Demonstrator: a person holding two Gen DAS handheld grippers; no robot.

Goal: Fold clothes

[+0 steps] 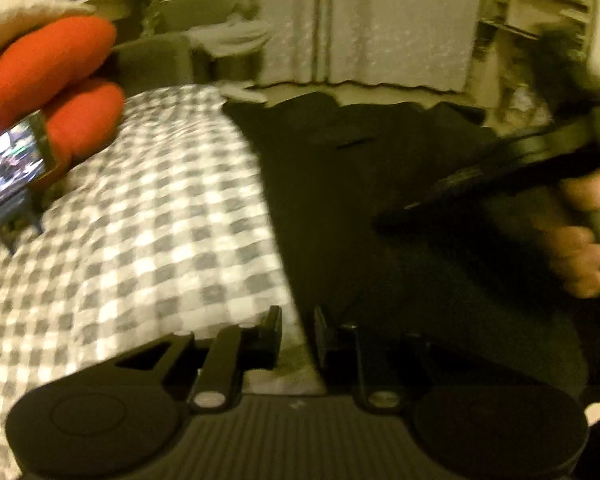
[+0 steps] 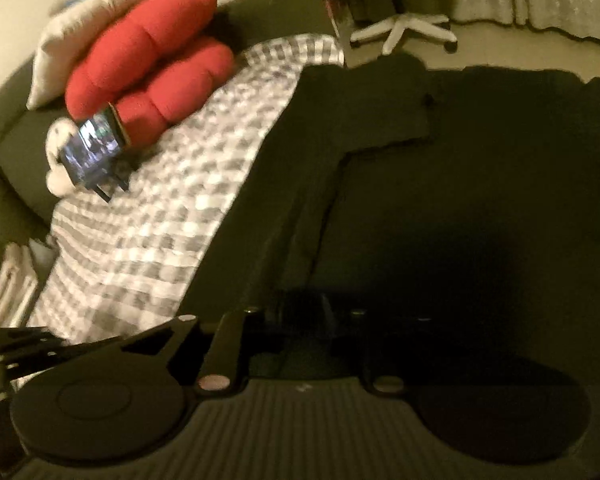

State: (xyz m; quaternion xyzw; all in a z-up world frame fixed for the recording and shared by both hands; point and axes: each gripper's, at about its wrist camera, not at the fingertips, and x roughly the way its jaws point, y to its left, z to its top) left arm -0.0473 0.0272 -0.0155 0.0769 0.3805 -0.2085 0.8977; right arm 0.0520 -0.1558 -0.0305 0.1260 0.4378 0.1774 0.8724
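A black garment [image 1: 360, 200] [image 2: 460, 200] lies spread flat over a grey-and-white checked sheet [image 1: 160, 220] [image 2: 160, 220]. My left gripper [image 1: 298, 328] sits low at the garment's left edge, where black cloth meets the checks. A narrow gap shows between its fingers and nothing is visibly pinched. In the left wrist view, a hand [image 1: 580, 256] holds my right gripper [image 1: 388, 220], blurred, with its tip down on the black cloth. In its own view, my right gripper [image 2: 300, 320] is over the garment's near part. Its dark fingers merge with the cloth, so their state is unclear.
A red cushion [image 2: 148, 60] and a white pillow [image 2: 68, 52] lie at the sheet's far left, with a small lit screen [image 2: 92, 152] propped by them. Beyond the garment are an office chair base [image 2: 404, 28], pale curtains [image 1: 380, 24] and shelves [image 1: 540, 20].
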